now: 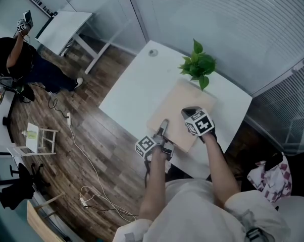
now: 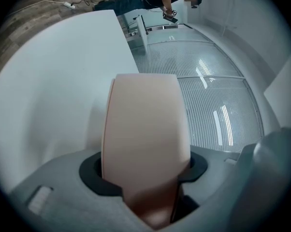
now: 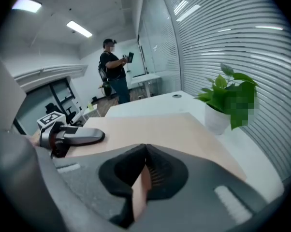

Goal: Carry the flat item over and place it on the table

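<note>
**Thin board (image 1: 180,102) gripped at two places over a white table (image 1: 132,89)**

At far left, a second person (image 1: 13,54) in dark clothes stands on the wood floor beside another white desk (image 1: 66,26), with a handheld gripper of the same kind raised. A white power strip (image 1: 68,118) and its cable lie on the floor nearer us.

The left gripper (image 1: 162,130) comes in over the table's near edge. Its fingers stand fairly wide, but the board fills the gap and meets both dark pads, so it is held. The marker cube (image 1: 146,146) on this gripper bears black-and-white square codes.

The board, the flat item of the task, is pale beige. It lies level over the right half of the table, and its near corner juts past the table's edge. Whether it rests on the surface cannot be told.

The right gripper (image 1: 191,112) has its fingers drawn narrow, pinching the board's thin near edge. Its own cube (image 1: 200,123) shows the same kind of square code.

Just beyond the board's far corner stands a green-leaved plant (image 1: 198,67) in a white pot. At far right is a white-and-pink patterned bag (image 1: 270,178).
</note>
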A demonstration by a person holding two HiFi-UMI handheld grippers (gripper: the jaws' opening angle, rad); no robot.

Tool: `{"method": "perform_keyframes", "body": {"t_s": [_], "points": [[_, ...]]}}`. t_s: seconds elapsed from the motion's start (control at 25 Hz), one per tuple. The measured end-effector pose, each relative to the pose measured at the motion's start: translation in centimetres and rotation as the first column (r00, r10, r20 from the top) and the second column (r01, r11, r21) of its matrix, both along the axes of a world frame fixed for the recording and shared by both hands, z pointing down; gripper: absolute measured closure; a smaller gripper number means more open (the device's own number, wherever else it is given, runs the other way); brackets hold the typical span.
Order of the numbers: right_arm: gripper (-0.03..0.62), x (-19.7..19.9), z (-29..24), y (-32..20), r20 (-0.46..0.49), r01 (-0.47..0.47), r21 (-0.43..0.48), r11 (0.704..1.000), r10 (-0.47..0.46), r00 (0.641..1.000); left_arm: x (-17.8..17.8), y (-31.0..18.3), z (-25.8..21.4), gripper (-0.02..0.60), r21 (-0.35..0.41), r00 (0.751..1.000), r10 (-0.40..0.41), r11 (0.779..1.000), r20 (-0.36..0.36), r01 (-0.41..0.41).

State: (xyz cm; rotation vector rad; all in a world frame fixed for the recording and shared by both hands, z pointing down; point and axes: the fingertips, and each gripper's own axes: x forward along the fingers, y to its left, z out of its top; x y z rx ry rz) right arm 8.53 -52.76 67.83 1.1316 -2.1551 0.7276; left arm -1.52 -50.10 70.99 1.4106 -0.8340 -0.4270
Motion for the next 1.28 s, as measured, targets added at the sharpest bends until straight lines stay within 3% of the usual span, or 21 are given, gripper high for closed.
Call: {"method": "perform_keyframes", "body": {"t_s": [0.12, 0.36, 0.84, 1.28], "points": [[0.594, -0.3, 1.6, -0.1, -0.069, 0.07, -0.067, 0.995, -0.074, 0.995, 0.5, -0.3, 1.0, 0.299, -0.017, 1.0, 0.007, 1.0, 0.021, -0.007], [0.592, -0.3, 2.4, -0.4, -0.012, 0.068, -0.136, 0.988, -0.071, 0.997, 0.5, -0.3, 2.1, 0.291, -0.037, 0.999, 0.016, 0.999, 0.04, -0.015], [0.592, -0.8, 2.0, -1.1, 0.004, 0.1, -0.126, 0.987, -0.1, 0.995, -0.1, -0.4, 1.6, 0.284, -0.067, 0.999, 0.01, 0.998, 0.053, -0.006], [0.592, -1.4, 1.6, -2.7, 0.02, 0.113, -0.117, 0.987, -0.112, 0.994, -1.3, -1.8, 0.7, 0.284, -0.051, 1.0, 0.025, 0.998, -0.001, -0.025]]}}
